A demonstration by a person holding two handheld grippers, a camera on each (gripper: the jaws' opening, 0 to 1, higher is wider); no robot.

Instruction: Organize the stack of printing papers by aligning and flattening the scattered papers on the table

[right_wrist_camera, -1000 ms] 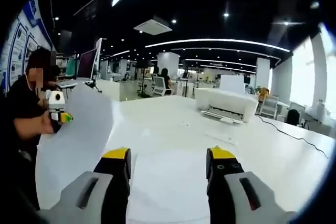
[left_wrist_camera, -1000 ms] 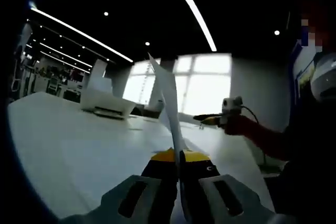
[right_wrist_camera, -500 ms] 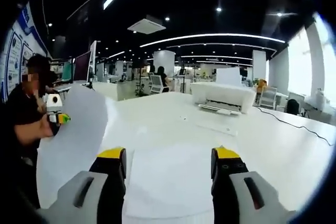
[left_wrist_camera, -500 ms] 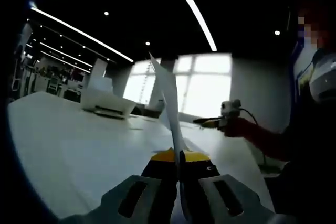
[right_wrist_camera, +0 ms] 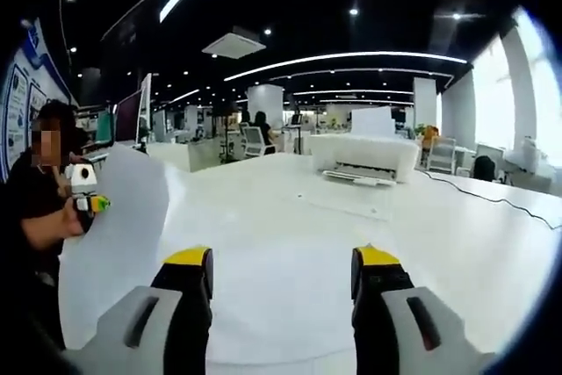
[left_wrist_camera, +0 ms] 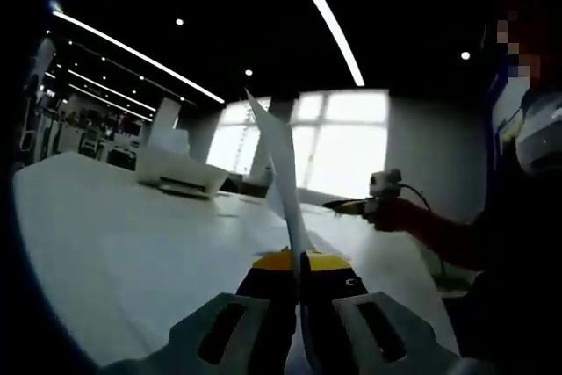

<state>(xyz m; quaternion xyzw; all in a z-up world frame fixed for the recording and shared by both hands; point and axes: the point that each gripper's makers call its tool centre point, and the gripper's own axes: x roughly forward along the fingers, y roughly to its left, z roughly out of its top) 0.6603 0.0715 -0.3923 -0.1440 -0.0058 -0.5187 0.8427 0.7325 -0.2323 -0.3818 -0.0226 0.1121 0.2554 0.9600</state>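
Note:
In the left gripper view my left gripper is shut on a white paper sheet, which stands up edge-on from between the yellow-tipped jaws. The right gripper hovers over the white table further off, held by a hand in a red sleeve. In the right gripper view my right gripper is open with nothing between its jaws, low over the table. At the left of that view the same sheet hangs curved from the left gripper.
A white printer stands at the far side of the table, with a loose flat sheet in front of it. A thin cable runs across the table at the right. A person sits at the table's edge.
The right gripper view has tilted and shifted a little over the table, and the sheet under its jaws no longer stands out. The left gripper keeps its hold on the sheet.

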